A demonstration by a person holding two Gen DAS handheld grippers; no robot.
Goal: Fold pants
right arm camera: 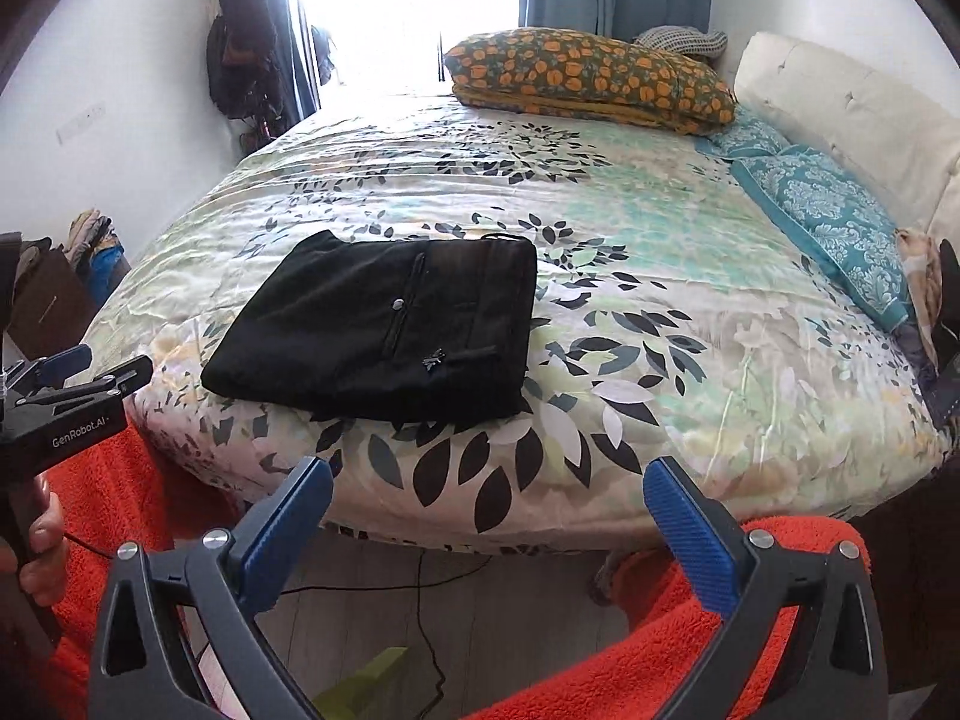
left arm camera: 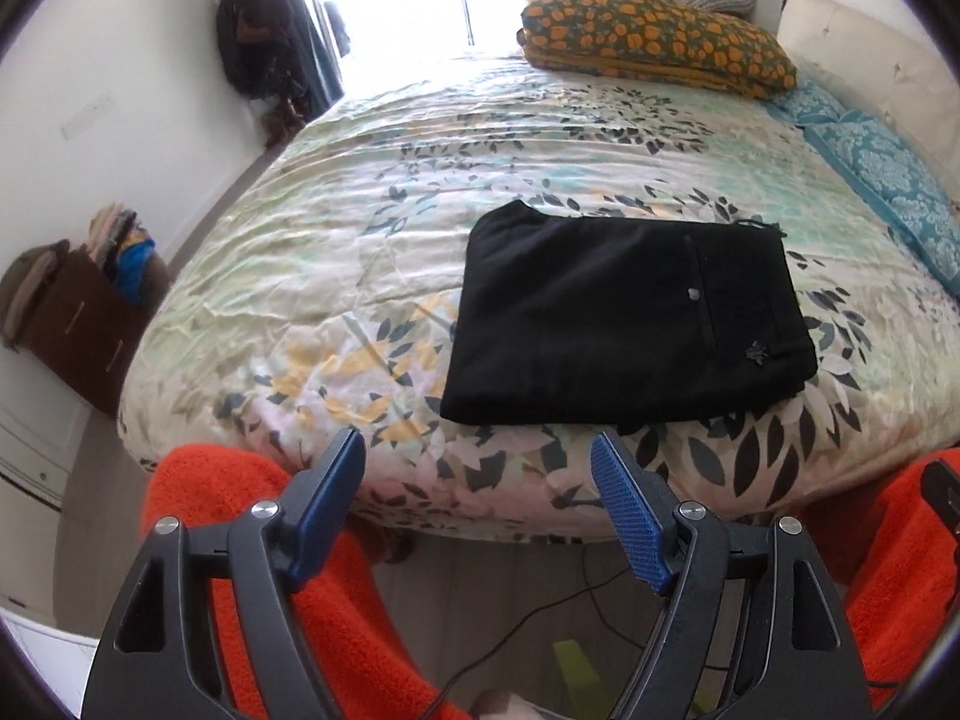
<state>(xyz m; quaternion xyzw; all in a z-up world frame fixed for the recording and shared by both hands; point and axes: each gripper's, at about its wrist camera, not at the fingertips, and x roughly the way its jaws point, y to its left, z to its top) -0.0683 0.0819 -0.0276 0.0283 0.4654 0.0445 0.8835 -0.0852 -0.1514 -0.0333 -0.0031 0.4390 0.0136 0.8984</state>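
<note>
Black pants (left arm camera: 624, 318) lie folded near the bed's (left arm camera: 360, 192) front edge; left gripper (left arm camera: 478, 477) and right gripper (right arm camera: 487, 501) hang spread, empty.

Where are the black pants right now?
The folded pants lie flat on the flowery bedspread, near the bed's front edge, right of centre in the left view and left of centre in the right.

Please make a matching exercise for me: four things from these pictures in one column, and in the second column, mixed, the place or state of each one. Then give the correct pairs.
Things:
1. black pants
2. orange-patterned pillow
3. teal patterned pillow
4. left tongs

Places or states:
A. along the right side of the bed, by the white headboard
B. open and holding nothing
C. folded into a flat rectangle near the front edge of the bed
D. at the far end of the bed, under the window

Pairs: 1-C, 2-D, 3-A, 4-B
</note>
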